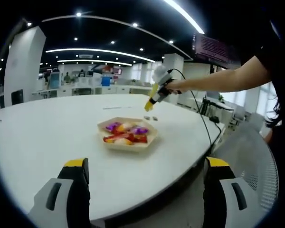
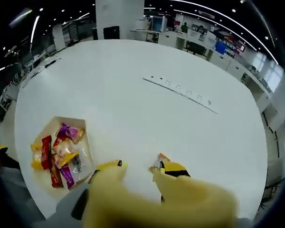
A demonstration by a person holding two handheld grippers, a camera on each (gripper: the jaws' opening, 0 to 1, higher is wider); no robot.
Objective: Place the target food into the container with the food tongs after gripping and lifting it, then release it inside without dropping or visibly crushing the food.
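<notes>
Across the left gripper view, a broad white oval desk point(image 1: 47, 137) carries a shallow hexagonal tan paper tray point(image 1: 127, 133) of brightly wrapped snacks point(image 1: 126, 134) in purple, red and yellow; the tray sits near the desk's middle, probably so either hand can reach it; the left claw point(image 1: 145, 183) hangs low at the near edge with its grey, yellow-tipped jaws spread wide and nothing between them, seemingly waiting; beyond the tray a person's bare arm point(image 1: 228, 78) holds the right claw point(image 1: 149, 105) above the desk, tip pointing down; whether those jaws are parted is too small to tell; two small dark items point(image 1: 150, 117) lie under it, unidentifiable.

From the right gripper view, looking steeply down, the same tray point(image 2: 43, 129) lies at lower left with the snacks point(image 2: 61, 154) inside; the right claw point(image 2: 137, 166) hovers beside it over bare desk point(image 2: 133, 95), its yellow-tipped jaws apart and gripping nothing; blurred yellow bulk hides their bases; a thin strip point(image 2: 180, 89) with dark marks crosses the desk, illegible; no tongs or separate container can be made out.
</notes>
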